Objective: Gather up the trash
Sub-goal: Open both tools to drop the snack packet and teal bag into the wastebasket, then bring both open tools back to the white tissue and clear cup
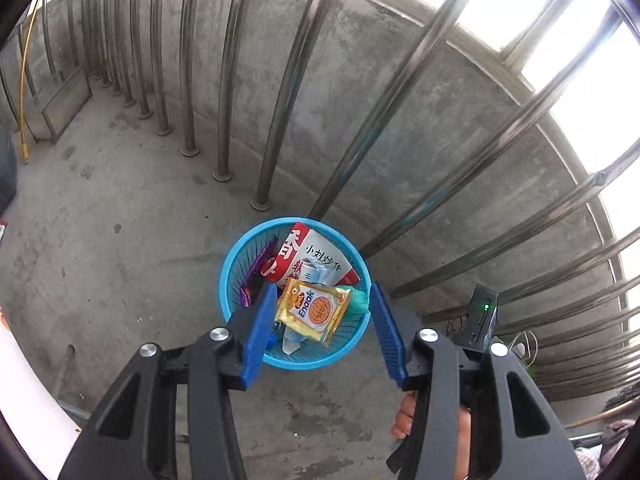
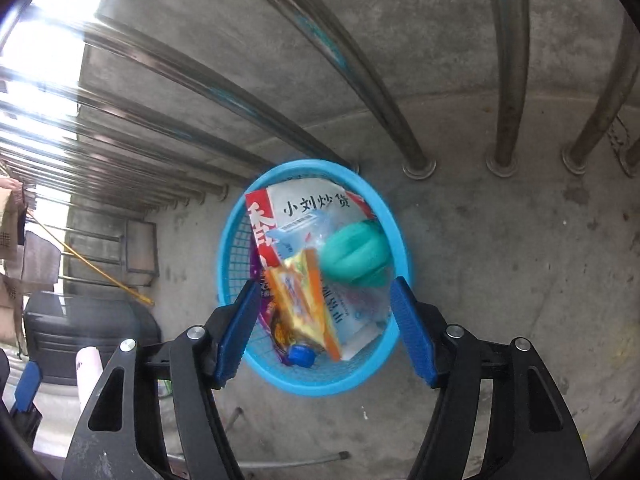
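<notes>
Trash fills the blue mesh basket (image 1: pixel 294 360) on the concrete floor by the railing: crinkly snack wrappers (image 1: pixel 314 312), light and slippery. I see left gripper (image 1: pixel 324 332) and right gripper (image 2: pixel 326 326) released, empty above it. I'd pinch wrapper edges or the stiff rim.

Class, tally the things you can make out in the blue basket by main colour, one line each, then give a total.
Red and white bag: 1
Yellow wrapper: 1
Purple wrapper: 1
Green lump: 1
Clear bottle, blue cap: 1
Total: 5; anything beneath is hidden.
</notes>
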The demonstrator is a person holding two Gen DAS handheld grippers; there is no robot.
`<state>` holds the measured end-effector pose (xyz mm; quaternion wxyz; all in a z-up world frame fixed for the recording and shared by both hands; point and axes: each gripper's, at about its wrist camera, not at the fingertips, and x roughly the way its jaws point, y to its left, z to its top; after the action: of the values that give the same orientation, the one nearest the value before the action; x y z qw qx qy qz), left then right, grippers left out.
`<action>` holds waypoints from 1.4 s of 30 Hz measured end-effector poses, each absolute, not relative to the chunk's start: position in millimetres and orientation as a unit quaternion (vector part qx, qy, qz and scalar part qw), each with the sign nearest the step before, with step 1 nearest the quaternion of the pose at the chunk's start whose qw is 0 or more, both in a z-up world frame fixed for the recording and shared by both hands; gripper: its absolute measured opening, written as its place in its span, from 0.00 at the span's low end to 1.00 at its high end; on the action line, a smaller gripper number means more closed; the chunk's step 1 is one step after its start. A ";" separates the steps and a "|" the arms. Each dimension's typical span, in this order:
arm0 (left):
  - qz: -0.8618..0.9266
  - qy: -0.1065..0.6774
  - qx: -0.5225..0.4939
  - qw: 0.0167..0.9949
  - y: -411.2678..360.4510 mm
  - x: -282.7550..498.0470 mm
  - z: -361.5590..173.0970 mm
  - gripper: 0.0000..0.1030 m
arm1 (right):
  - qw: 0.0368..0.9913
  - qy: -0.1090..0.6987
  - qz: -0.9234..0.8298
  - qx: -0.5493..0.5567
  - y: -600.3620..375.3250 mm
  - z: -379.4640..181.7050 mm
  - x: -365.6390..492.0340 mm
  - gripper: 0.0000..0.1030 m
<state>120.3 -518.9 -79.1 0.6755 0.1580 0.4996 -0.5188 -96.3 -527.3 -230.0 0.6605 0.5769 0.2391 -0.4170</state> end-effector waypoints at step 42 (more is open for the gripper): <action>-0.293 0.443 -0.152 0.834 99.1 110.8 -24.0 0.45 | 0.869 0.432 0.145 0.194 -124.8 -24.3 129.8 0.58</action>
<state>110.8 99.1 -24.0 0.8336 -0.1520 0.4430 -0.2928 129.8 -124.8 -24.3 0.8687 0.1943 0.4318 0.1454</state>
